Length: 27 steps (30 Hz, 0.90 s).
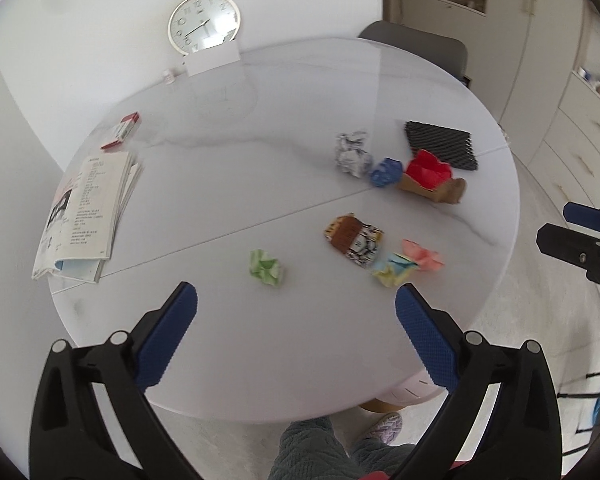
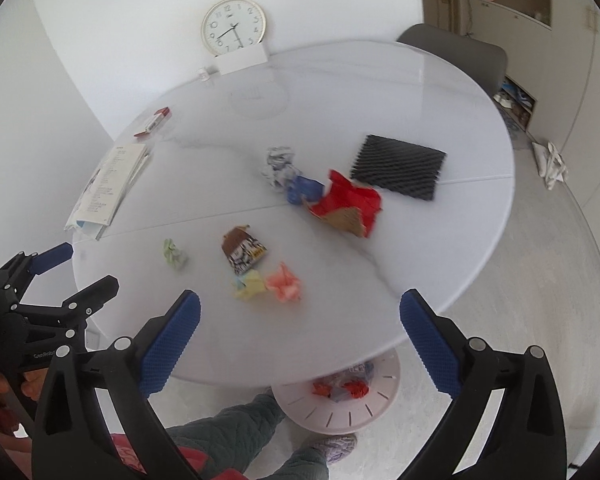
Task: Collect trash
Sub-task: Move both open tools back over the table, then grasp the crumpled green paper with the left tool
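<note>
Crumpled trash lies on the round white table [image 1: 260, 128]: a green paper ball [image 1: 265, 268], a brown patterned wrapper [image 1: 354, 240], a yellow wad [image 1: 392, 270], a pink wad [image 1: 422, 257], a grey-white ball [image 1: 353, 153], a blue ball [image 1: 386, 172] and red paper on brown cardboard [image 1: 430, 178]. My left gripper [image 1: 296, 300] is open and empty above the near table edge. My right gripper [image 2: 300, 308] is open and empty, just short of the yellow wad [image 2: 249, 285] and pink wad [image 2: 285, 281]. A white bin [image 2: 340, 400] with trash inside stands under the table.
A booklet stack [image 1: 84, 208] and a red-white packet [image 1: 121, 130] lie at the table's left. A black mesh mat [image 1: 440, 144] lies at the right. A clock [image 1: 204, 22] leans on the wall behind a white card. A grey chair [image 1: 416, 46] stands beyond the table.
</note>
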### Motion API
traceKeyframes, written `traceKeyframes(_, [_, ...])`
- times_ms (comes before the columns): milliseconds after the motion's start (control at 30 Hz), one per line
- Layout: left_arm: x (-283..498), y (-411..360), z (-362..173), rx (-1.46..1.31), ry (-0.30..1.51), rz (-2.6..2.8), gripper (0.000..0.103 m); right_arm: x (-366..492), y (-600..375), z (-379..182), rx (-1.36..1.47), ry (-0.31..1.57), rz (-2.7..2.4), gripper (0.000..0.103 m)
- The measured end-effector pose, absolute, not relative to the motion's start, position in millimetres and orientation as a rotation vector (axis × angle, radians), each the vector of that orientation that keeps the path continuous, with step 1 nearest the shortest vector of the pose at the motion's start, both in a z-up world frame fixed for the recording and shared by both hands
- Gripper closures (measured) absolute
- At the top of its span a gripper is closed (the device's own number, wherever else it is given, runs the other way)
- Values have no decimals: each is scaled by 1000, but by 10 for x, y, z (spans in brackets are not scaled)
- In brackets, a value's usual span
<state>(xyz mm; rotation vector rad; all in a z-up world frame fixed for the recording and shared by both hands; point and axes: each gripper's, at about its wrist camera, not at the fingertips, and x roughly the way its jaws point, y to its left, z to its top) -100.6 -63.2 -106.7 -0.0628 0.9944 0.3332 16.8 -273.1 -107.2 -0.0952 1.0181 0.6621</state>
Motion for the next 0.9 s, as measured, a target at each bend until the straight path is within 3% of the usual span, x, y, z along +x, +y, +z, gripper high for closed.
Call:
traceKeyframes(500, [-516,-7,-1700,-166,1109,354,9,478,-1909,-1435,-199,1099,703,4])
traceKeyframes(700, [-317,72,-2099,-155,1197,341,22,544,-1781,-1605,-202,1139,701,4])
traceKeyframes(900, [-269,196,-2313,-223,1248,326,44,563,-1709,-1682,-214,1155,704,4])
